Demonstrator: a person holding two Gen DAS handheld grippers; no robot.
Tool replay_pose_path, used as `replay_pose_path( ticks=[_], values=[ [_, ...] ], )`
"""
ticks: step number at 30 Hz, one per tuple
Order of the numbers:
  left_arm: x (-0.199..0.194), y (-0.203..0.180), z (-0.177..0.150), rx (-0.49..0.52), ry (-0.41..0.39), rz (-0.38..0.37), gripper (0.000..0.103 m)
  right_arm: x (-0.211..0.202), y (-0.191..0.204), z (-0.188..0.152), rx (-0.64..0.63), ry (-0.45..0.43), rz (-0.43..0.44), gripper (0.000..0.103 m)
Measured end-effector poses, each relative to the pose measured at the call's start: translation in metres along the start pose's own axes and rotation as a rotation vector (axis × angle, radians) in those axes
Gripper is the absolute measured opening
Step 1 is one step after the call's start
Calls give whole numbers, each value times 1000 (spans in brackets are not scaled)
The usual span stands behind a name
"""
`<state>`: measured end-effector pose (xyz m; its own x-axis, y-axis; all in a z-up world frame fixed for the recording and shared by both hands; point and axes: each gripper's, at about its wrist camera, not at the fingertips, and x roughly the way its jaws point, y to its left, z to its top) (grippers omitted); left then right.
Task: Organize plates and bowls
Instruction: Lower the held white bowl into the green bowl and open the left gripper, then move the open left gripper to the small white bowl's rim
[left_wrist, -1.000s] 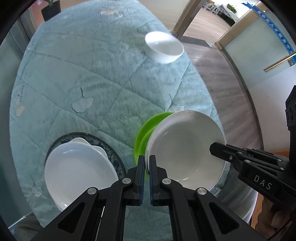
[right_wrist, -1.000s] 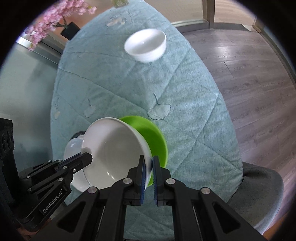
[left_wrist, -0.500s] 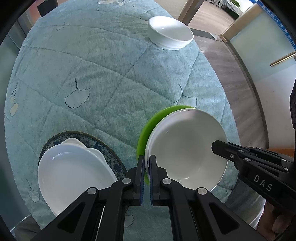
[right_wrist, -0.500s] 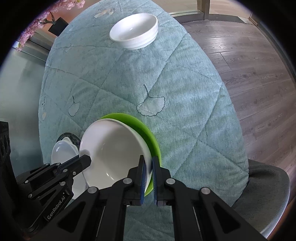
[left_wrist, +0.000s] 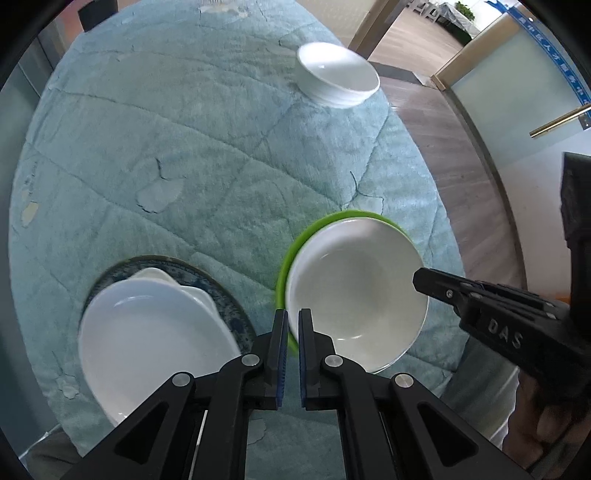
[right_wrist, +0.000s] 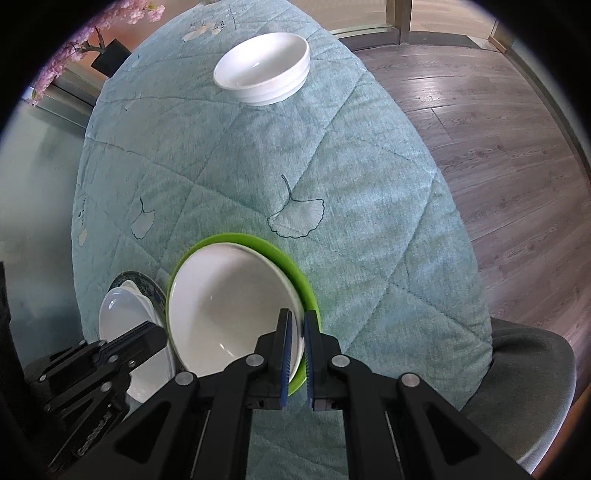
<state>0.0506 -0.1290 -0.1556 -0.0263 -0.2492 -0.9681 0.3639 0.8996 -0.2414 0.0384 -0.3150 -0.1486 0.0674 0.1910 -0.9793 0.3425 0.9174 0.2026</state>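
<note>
A white bowl (left_wrist: 354, 299) nested in a green plate (left_wrist: 291, 254) is held between both grippers. My left gripper (left_wrist: 291, 325) is shut on the stack's left rim. My right gripper (right_wrist: 300, 332) is shut on its right rim (right_wrist: 295, 273); it also shows in the left wrist view (left_wrist: 424, 280). The white bowl (right_wrist: 229, 314) and green plate (right_wrist: 291, 266) show in the right wrist view too. A white dish (left_wrist: 147, 343) lies on a blue patterned plate (left_wrist: 207, 280) to the left. A stack of white bowls (left_wrist: 336, 79) stands at the far side.
The round table (left_wrist: 184, 147) has a teal quilted cloth with leaf patterns. A grey chair seat (right_wrist: 528, 376) is at the near right. Wooden floor (right_wrist: 480, 110) lies to the right, with a glass door (left_wrist: 517, 92) beyond.
Both grippers have kept their hold on the bowl-and-plate stack. The stack has shifted a little over the table and the view now tilts; the far bowls look nearer.
</note>
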Motion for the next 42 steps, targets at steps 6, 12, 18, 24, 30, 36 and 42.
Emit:
replay_pose_path(
  ticks=[6, 12, 18, 24, 30, 36, 42],
  values=[
    [-33, 12, 1, -4, -86, -14, 9, -24, 1, 1, -45, -75, -32, 10],
    [-84, 20, -8, 6, -308, 69, 96, -53, -10, -4, -113, -169, 3, 79],
    [-122, 18, -17, 47, -461, 148, 71, -63, -23, -7, -119, -210, 19, 82],
    [-127, 19, 9, 13, -413, 54, 9, -84, -24, 19, -119, -271, 74, 22],
    [-154, 16, 60, -14, -543, 116, 98, -124, -22, 70, -140, -391, 233, 102],
    [-173, 15, 127, 25, -586, 91, 99, -164, -5, 141, -258, -452, 135, 102],
    [-148, 21, 210, -2, -515, 0, 99, -131, 11, 180, -295, -372, 114, 102]
  ],
)
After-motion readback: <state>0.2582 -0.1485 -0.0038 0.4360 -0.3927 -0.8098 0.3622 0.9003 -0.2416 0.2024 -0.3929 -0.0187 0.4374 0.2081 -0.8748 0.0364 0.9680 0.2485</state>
